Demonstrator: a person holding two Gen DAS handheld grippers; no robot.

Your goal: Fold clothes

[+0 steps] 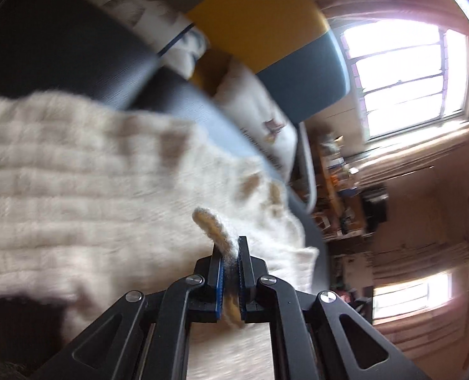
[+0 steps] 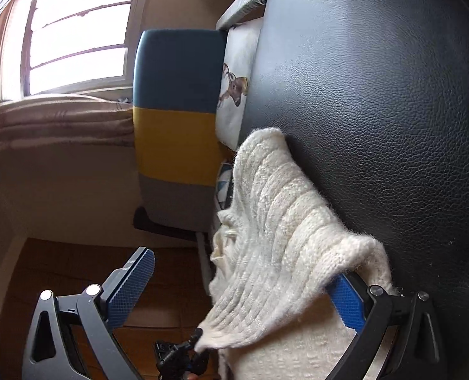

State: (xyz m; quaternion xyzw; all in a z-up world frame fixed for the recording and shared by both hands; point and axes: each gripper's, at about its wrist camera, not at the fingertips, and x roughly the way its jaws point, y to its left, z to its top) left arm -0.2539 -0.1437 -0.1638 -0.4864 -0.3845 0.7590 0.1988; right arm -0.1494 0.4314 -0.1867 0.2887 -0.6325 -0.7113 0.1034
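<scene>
Fuzzy chunky-knit wool sweater [image 2: 285, 221] (cream, ribbed) on a grained, slightly glossy black leather seat [image 2: 377, 110]; fingers [image 2: 129, 288] have textured blue rubber pads.

— We see a cream sweater [image 2: 285, 221], ribbed knit, with tan patches in our left view, just ahead of the left gripper [image 1: 231, 255], which is black with blue pads.

— And beyond the right gripper [image 2: 234, 288], also black with blue dotted pads?

— A black grained leather surface [image 2: 377, 95], a white cushion [image 2: 234, 88] with a brown deer, and a panel [image 2: 175, 117] banded teal, mustard, grey.
</scene>
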